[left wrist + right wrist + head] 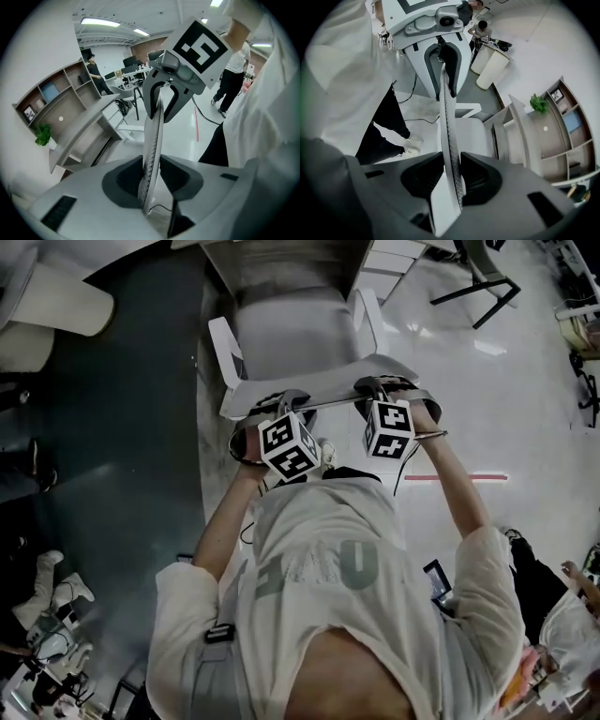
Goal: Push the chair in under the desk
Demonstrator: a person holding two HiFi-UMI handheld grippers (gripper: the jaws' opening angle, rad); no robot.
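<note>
- The chair (295, 334) stands in the upper middle of the head view, its seat facing the tabletop (281, 259) at the top edge; most of the seat is outside the tabletop's edge, so the push appears barely begun
- The left gripper (275, 404) is clamped on the thin top rim of the backrest (152, 140), its jaws drawn in to about half their gape and the perforated rim pinched between the pads
- The right gripper (384, 390) holds the same rim further right in the head view, likewise partly closed and pressing on it from both sides
- With both holds made, the step in hand is judged to be the shove itself, toward the top of the head view
- Both grippers should press evenly, or the chair will likely swing to one side and an armrest (225, 352) may catch the tabletop's edge or its support
- The force is best kept low and level along the floor (487, 381), since pushing on a high, thin rim could tip the backrest forward or let the pads slide off
- A slow push lets the person stop as the seat goes under
</note>
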